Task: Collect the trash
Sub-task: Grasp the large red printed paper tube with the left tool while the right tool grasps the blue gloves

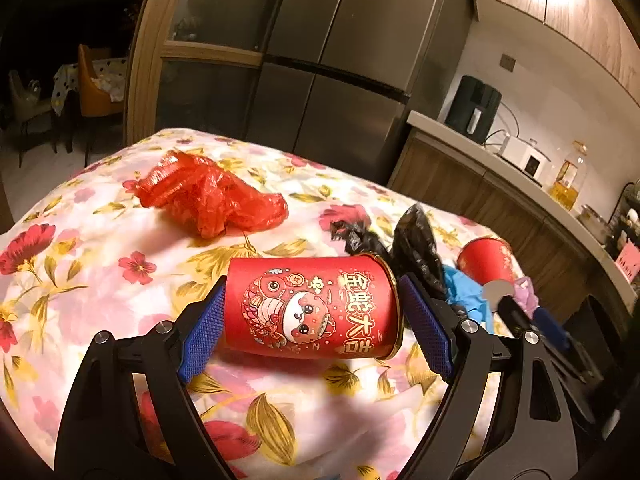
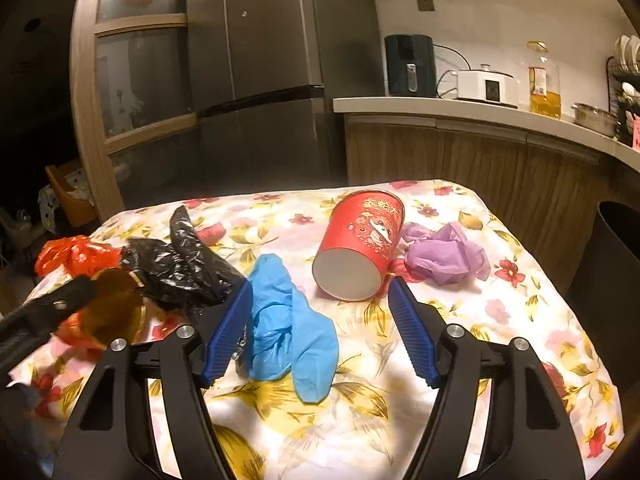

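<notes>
The left gripper (image 1: 310, 328) has its fingers spread around a red paper cup (image 1: 312, 306) lying on its side on the floral-clothed table (image 1: 100, 248); the left pad touches or nearly touches the cup's base, while the right pad stands just off the rim, so the cup is not yet clamped. Squeezing a thin cup end to end could buckle it or send it rolling away. The right gripper (image 2: 320, 332) hangs open over a blue glove (image 2: 288, 320), near a second cup (image 2: 360, 248), and could knock it.

Steel fridge (image 2: 260, 80), wood cabinets (image 2: 472, 156), white countertop (image 2: 440, 106)
</notes>
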Demonstrator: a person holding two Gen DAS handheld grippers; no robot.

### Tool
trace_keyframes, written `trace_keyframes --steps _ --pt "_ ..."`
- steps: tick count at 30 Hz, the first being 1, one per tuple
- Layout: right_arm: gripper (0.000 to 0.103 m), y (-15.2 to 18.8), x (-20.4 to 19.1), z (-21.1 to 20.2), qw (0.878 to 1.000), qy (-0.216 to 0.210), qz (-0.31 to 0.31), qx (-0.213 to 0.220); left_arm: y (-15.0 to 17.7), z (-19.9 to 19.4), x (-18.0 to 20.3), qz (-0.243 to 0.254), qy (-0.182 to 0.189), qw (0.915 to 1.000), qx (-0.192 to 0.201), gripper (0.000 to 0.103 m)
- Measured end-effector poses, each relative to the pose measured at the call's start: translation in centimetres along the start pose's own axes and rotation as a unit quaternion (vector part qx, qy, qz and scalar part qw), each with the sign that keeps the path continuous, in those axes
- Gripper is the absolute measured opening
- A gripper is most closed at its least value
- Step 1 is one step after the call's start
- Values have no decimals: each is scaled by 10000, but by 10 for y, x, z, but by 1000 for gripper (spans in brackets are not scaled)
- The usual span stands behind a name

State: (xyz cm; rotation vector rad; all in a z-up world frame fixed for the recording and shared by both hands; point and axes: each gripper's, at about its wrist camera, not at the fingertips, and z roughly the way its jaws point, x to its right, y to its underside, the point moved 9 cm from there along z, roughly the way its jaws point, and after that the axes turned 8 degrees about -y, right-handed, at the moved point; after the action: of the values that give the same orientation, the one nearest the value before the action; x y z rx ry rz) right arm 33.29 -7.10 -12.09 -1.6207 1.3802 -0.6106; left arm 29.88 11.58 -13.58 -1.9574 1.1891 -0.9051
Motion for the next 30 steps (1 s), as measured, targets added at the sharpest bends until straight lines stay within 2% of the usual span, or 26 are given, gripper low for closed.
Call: trace_keyframes --steps 4,13,22,23,26,30 --pt "69 6 0 11 9999 22 -8 -129 -5 -15 1 -52 172 9997 164 83" --pt "60 25 8 34 9982 29 96 -595 -14 -34 7 -92 423 9984 358 83" --pt "24 31 -7 37 9959 -471 34 -766 -15 -38 7 -96 465 9981 388 83" --pt "16 32 -8 36 9957 -515 37 -774 -16 -39 7 -91 453 9981 397 83" --pt "9 30 -11 32 9957 -583 28 -717 -16 -42 7 -85 450 9981 405 83" --pt "6 24 -14 19 9968 -609 4 -518 -16 -46 7 -55 431 9980 450 83"
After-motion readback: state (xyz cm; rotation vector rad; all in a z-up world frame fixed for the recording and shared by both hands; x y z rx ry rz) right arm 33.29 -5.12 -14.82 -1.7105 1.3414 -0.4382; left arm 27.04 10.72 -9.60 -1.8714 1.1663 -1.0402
